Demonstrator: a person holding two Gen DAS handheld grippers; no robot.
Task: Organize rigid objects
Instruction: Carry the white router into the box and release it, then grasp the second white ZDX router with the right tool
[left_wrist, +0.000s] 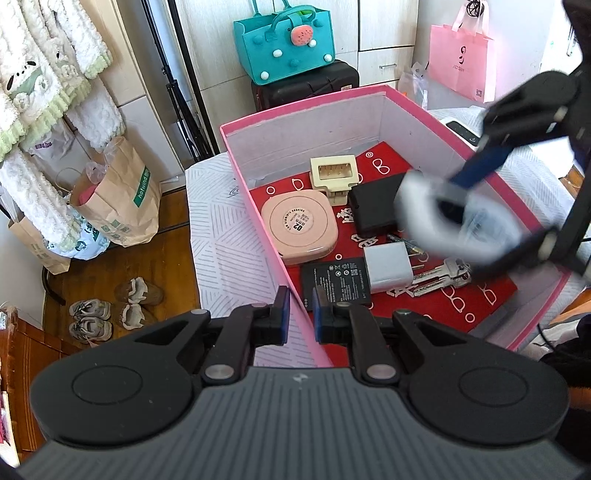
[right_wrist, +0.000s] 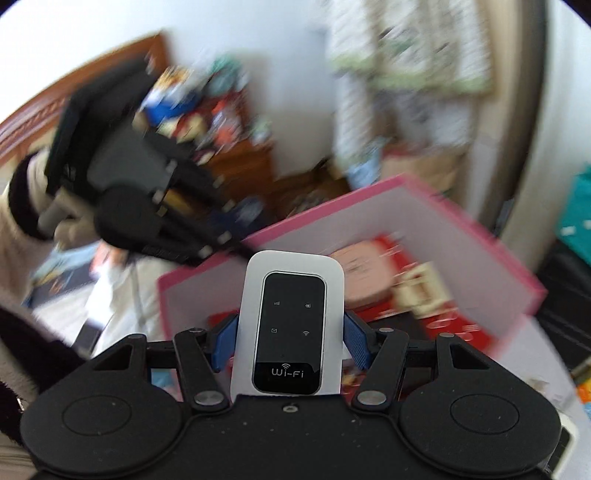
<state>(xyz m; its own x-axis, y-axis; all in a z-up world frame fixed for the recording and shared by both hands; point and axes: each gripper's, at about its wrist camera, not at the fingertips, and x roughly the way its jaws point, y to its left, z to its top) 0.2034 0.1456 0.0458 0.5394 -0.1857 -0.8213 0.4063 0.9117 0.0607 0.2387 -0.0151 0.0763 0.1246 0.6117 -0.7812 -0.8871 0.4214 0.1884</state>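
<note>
The right gripper (right_wrist: 290, 334) holds a white Wi-Fi router (right_wrist: 290, 325) upright between its blue pads (right_wrist: 355, 338), its jaws closed against the router's two long sides. The router's black face shows four small icons and the word Wi-Fi. Behind it, blurred, stands a pink box (right_wrist: 424, 229) with white inner walls and a red floor; a pink rounded case (right_wrist: 360, 275) and a cream plastic piece (right_wrist: 421, 291) lie inside. The left gripper (right_wrist: 236, 214) shows blurred at the box's near-left rim.

"Wi-Fi" reads on the white router (right_wrist: 291, 325) clamped in my right gripper (right_wrist: 291, 341). "hotwind" on paper bag (left_wrist: 122, 199), far left of my left gripper (left_wrist: 299, 314).
</note>
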